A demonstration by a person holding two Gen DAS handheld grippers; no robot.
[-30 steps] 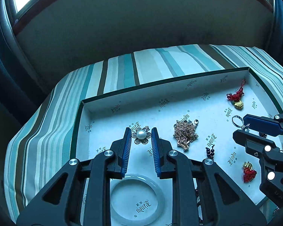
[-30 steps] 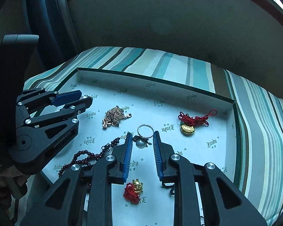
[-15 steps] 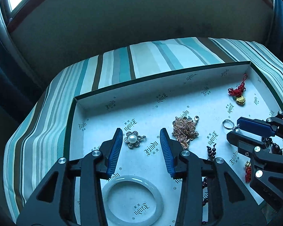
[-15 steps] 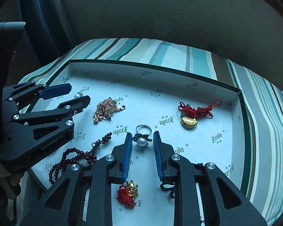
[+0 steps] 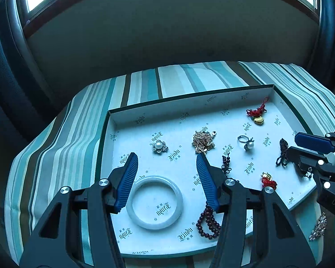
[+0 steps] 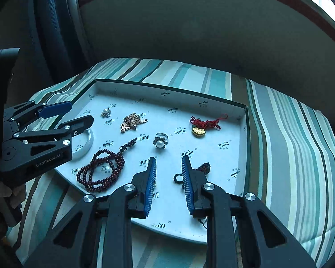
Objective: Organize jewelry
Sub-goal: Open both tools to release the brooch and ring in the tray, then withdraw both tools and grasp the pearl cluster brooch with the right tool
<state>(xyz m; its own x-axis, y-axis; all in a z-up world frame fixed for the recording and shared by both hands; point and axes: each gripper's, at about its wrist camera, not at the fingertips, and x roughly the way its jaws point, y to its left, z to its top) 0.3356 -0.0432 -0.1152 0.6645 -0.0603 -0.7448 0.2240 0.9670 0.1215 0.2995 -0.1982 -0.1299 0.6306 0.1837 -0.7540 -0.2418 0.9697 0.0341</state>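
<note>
While both are gaping wide and empty, the left claw (image 5: 166, 157) is hovering over the tray's (image 5: 216, 96) white bangle (image 5: 154, 203), the right claw (image 6: 168, 159) is hanging near the tray's pearl ring (image 6: 160, 141).

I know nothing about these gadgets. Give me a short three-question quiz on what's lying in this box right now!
1. True or false: the left gripper is shut on the white bangle.
2. Which lies nearest the pearl ring? A) pearl flower brooch B) gold chain C) red-tasselled gold charm
3. Fill in: the dark red item coiled near the tray's front edge is a ___ bracelet.

Key: 1 false; 2 B; 3 bead.
</note>
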